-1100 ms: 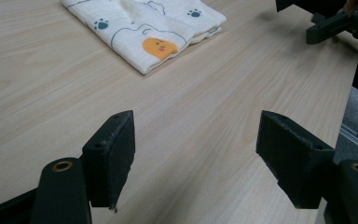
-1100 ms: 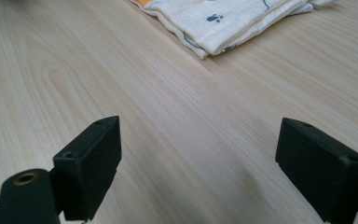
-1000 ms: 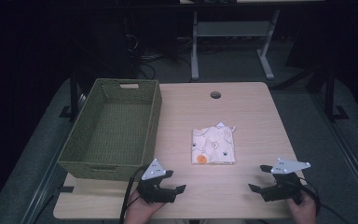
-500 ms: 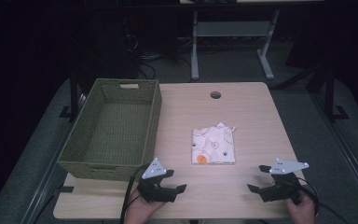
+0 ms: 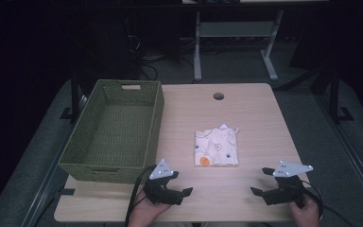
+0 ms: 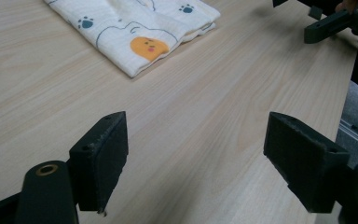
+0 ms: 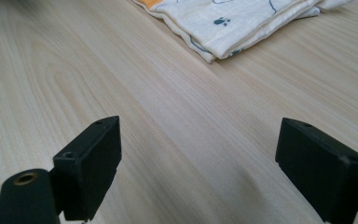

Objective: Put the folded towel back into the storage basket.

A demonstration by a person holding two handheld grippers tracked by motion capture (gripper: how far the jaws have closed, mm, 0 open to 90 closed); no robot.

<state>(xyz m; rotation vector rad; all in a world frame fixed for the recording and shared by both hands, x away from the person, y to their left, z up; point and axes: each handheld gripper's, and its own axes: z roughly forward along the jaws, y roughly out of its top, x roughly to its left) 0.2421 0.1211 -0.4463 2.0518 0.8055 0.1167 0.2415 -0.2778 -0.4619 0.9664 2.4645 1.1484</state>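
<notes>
Folded printed cloth (image 5: 216, 147) lies flat on woodgrain; both tools gape wide, holding nothing.

Dim room, table (image 5: 246, 118) evenly lit, soft shadows, dark surroundings, slight blur

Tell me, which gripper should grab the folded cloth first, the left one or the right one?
Probably the left. The left gripper sits nearer the folded cloth, its open jaws aimed at the cloth's corner. The right gripper, also open, sits farther off. The basket stands on the left too.
</notes>
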